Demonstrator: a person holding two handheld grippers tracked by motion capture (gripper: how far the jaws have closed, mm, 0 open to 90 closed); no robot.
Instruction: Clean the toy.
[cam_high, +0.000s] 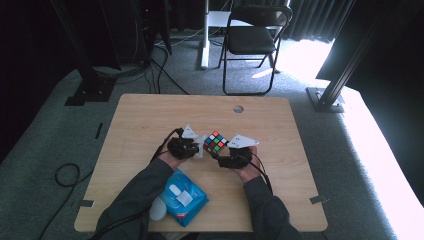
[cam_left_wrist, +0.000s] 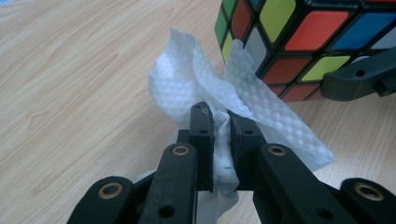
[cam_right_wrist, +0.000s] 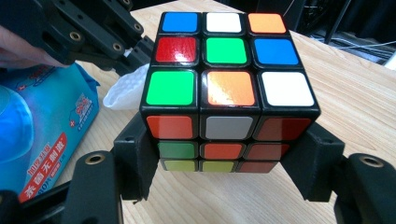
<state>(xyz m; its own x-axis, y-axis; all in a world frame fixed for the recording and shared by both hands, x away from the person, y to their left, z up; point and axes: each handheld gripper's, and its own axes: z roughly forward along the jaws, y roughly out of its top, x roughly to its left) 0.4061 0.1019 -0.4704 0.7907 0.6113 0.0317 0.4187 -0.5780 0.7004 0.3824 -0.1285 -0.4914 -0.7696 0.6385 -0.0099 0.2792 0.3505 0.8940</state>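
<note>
Cube (cam_right_wrist: 229, 93), rigid and slick-faced, sits clamped by its sides in the right gripper (cam_right_wrist: 229, 168) above mid-table (cam_high: 150, 125); the left gripper (cam_left_wrist: 220, 135) pinches a soft, limp wipe (cam_left_wrist: 196, 88) against it.

- I am working in a recording studio or lab space, not a home: black curtains (cam_high: 320, 17) close off the far side.
- Black metal rig legs (cam_high: 87, 75) stand bolted to feet on grey carpet (cam_high: 45, 130), with cables (cam_high: 167, 70) trailing across it.
- A lone folding chair (cam_high: 252, 40) faces my bare wooden table (cam_high: 145, 120) (cable hole included).
</note>
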